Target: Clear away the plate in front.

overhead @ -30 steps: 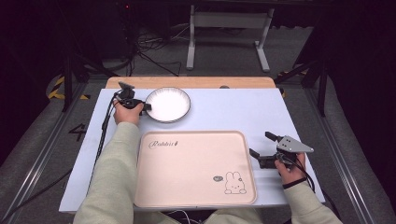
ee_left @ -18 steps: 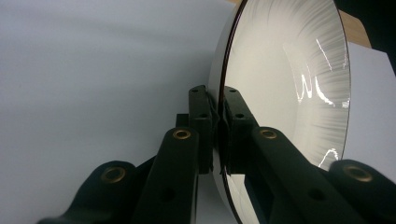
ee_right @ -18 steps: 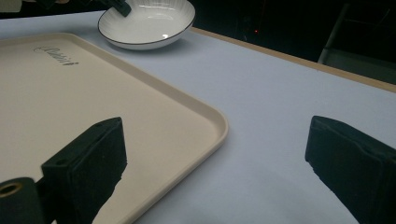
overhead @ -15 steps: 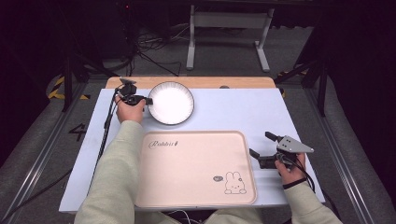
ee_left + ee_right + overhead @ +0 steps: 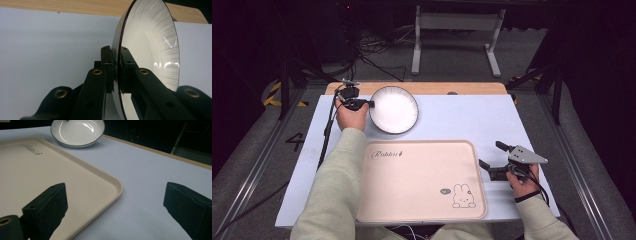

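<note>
Nearest, the right claw (image 5: 491, 161) is being held wide open and empty beside the tray (image 5: 422, 182). Farther off, the plate (image 5: 394, 109) is being pinched by its rim in the left claw (image 5: 369, 104), tilted at the counter's (image 5: 462, 120) back left. It should be kept firmly clamped and levelled while being carried over the tray.

Plate (image 5: 150, 50) rim's lower edge, cut off.

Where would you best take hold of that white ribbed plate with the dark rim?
Probably at its thin rim, coming from the left side, as the left tool does now: the white ribbed plate with the dark rim is wide and shallow, so only its edge fits between the pads.
</note>
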A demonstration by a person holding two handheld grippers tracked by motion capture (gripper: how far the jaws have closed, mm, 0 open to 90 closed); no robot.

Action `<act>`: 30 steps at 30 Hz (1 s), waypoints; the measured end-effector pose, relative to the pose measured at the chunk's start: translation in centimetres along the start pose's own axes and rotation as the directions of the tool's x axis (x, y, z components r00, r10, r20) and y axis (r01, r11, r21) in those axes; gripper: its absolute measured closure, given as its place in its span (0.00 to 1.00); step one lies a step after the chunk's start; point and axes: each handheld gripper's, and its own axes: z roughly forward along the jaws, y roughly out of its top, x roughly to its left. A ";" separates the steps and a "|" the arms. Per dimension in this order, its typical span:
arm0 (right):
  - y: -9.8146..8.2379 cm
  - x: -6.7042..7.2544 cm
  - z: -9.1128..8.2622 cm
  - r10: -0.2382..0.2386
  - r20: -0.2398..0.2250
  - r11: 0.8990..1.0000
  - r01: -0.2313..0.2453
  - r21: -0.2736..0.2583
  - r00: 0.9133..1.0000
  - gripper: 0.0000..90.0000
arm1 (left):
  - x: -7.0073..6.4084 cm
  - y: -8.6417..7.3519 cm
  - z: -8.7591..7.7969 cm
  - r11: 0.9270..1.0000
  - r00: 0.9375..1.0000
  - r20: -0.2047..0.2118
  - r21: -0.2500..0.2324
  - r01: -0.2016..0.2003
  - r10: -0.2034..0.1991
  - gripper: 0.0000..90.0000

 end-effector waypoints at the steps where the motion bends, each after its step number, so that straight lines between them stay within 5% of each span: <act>1: 0.0 0.0 0.0 0.000 0.000 1.000 0.000 0.000 1.000 0.06 | 0.0 0.0 0.0 1.000 1.000 0.000 0.000 0.000 0.000 0.94; 7: 0.0 0.0 0.0 0.000 0.001 1.000 0.000 0.001 1.000 0.06 | -0.3 0.6 -1.2 1.000 1.000 0.017 0.001 0.005 -0.005 0.94; 30: 0.0 0.0 0.0 -0.001 -0.003 1.000 0.001 0.000 1.000 0.06 | -2.9 2.3 -5.2 0.992 0.992 0.022 0.030 -0.125 0.125 0.94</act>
